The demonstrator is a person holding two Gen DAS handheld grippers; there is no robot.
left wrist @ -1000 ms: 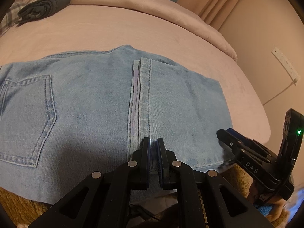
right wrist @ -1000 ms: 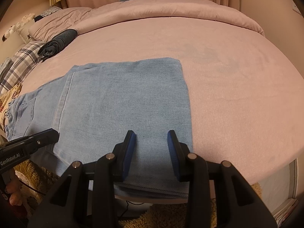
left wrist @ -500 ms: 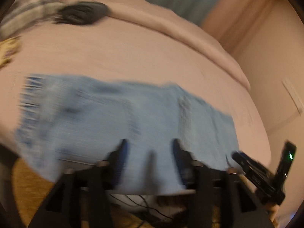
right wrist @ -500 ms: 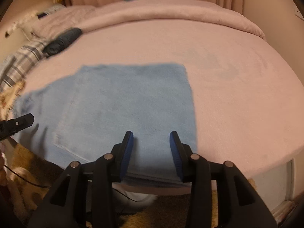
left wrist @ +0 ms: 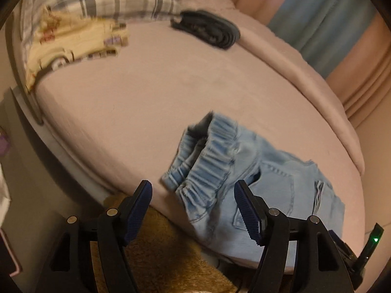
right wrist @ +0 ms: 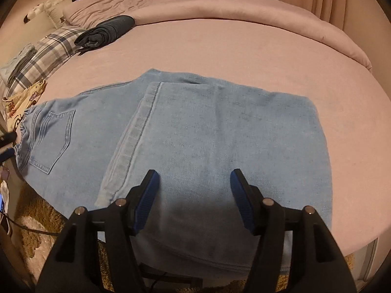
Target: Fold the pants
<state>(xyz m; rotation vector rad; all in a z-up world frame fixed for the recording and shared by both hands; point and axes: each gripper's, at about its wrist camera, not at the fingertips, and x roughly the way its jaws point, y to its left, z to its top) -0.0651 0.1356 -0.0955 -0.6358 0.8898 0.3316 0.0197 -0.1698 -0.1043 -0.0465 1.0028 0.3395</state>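
So the pants [right wrist: 210, 141] are lying flat on the pink bed [right wrist: 244, 46], near the front edge closest to you, already doubled once: the leg ends are laid back over the thigh section, which is why you see that hem band running diagonally across the middle in the right wrist view. The seat with its back pocket [right wrist: 52, 139] is left sticking out on the left side, so my guess is the next fold brings the waist end over the rest.

That would explain where your left gripper [left wrist: 193, 207] is: it's aimed right at the elastic waistband [left wrist: 205, 161], jaws opening, the bunched band showing in the gap but nothing pinched yet. Your right gripper [right wrist: 193, 195] hangs over the folded leg part, jaws opening too, denim under them but no grip that I can see.

The waistband is scrunched and gaping, so I'd grab both layers or it'll fold lopsided. Other clothes, a dark rolled garment [right wrist: 107, 30] and plaid fabric [right wrist: 46, 56], sit well apart near the pillows.
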